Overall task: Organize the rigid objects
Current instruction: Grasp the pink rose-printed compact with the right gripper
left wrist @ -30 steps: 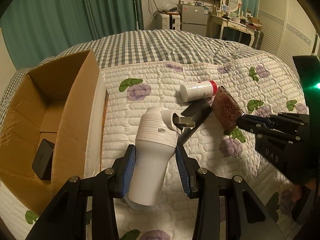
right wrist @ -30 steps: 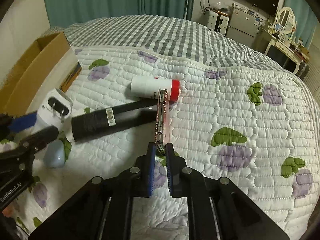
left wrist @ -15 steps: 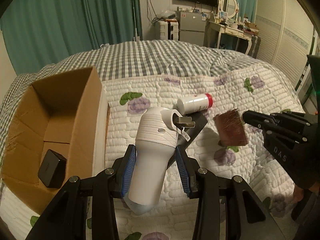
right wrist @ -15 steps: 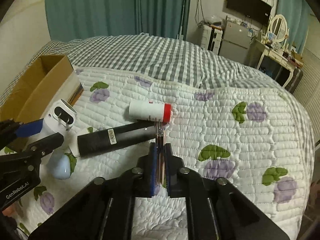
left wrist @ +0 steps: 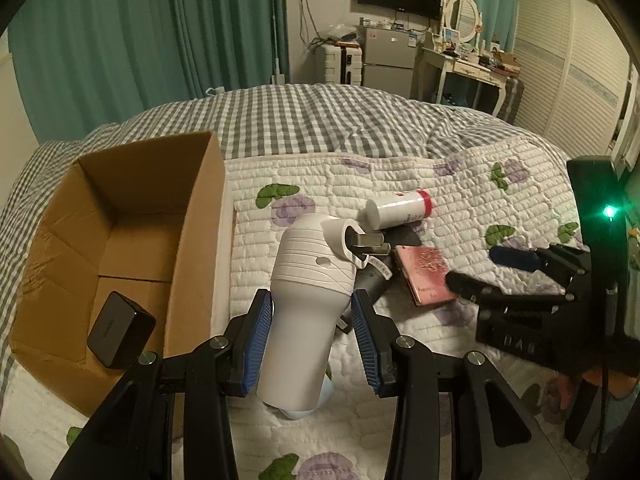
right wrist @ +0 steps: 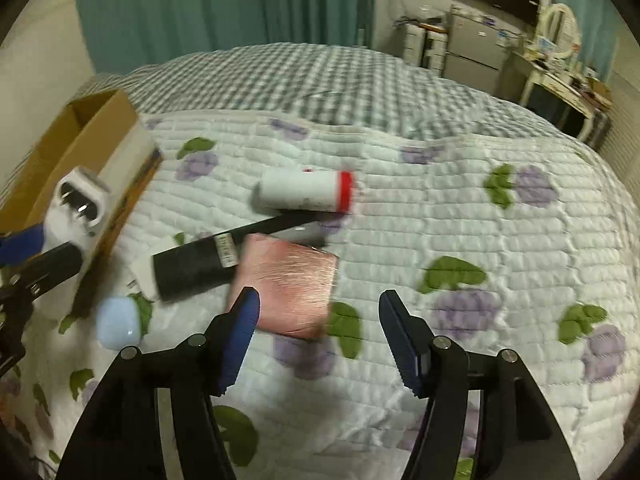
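The left tongs (left wrist: 312, 336) are clamped around the body of a white ribbed plastic handheld device (left wrist: 308, 304) with a metal plug at its angled head, held clear of the bed. The right tongs (right wrist: 320, 320) stand wide apart and hold nothing; a flat pink metallic card case (right wrist: 288, 288) lies on the white quilted bedspread (right wrist: 440, 208) just ahead of them, one edge resting against a long black cylinder (right wrist: 200, 268). Beyond that lies a white bottle with a red cap (right wrist: 304, 194).

The step in hand looks like carrying the white device to the open cardboard box (left wrist: 132, 208) on the left. Done well, it would travel high enough to clear the box's near wall and be set down beside the small black box (left wrist: 120, 330) inside, not on it.

Only the left view shows the box's interior and its contents. Only the right view shows a pale blue rounded object (right wrist: 118, 322) on the quilt, and the cylinder's full length.
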A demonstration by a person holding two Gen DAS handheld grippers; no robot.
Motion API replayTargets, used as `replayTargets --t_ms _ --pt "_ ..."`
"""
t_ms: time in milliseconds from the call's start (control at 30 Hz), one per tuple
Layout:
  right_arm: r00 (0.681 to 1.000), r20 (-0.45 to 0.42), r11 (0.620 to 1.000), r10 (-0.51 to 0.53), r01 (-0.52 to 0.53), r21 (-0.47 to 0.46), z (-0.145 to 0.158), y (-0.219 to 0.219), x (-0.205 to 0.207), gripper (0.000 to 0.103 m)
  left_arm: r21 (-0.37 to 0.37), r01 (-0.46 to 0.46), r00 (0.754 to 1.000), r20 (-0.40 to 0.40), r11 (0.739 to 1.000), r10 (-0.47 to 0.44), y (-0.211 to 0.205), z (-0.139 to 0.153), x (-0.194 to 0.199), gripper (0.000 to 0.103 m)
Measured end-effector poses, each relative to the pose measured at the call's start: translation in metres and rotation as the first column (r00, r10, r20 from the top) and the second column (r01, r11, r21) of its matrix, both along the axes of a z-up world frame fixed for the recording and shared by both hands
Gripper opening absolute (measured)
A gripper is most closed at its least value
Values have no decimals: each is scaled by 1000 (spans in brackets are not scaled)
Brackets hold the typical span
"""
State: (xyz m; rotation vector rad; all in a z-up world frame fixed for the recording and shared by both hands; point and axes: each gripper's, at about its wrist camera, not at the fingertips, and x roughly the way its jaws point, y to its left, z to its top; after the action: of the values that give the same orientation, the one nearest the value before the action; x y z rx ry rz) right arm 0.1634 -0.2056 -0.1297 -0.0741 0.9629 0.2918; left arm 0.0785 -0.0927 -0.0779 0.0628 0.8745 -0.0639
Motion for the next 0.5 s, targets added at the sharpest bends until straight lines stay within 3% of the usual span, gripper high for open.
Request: replayTargets --t_ms 67,267,367,500 --pt "1000 -27 1000 12 -12 -1 -9 7 6 74 2 -4 1000 1 1000 4 1 -2 4 41" --pt "984 -178 997 -1 14 71 -41 14 35 84 3 -5 1000 -6 1000 5 1 -8 12 41" --pt "970 -241 998 -27 40 49 -58 16 47 86 6 -4 1000 -8 1000 4 -1 -11 16 41" --pt "975 -221 1000 -21 23 8 -60 25 53 88 13 -5 1000 -17 1000 5 -3 -15 18 41"
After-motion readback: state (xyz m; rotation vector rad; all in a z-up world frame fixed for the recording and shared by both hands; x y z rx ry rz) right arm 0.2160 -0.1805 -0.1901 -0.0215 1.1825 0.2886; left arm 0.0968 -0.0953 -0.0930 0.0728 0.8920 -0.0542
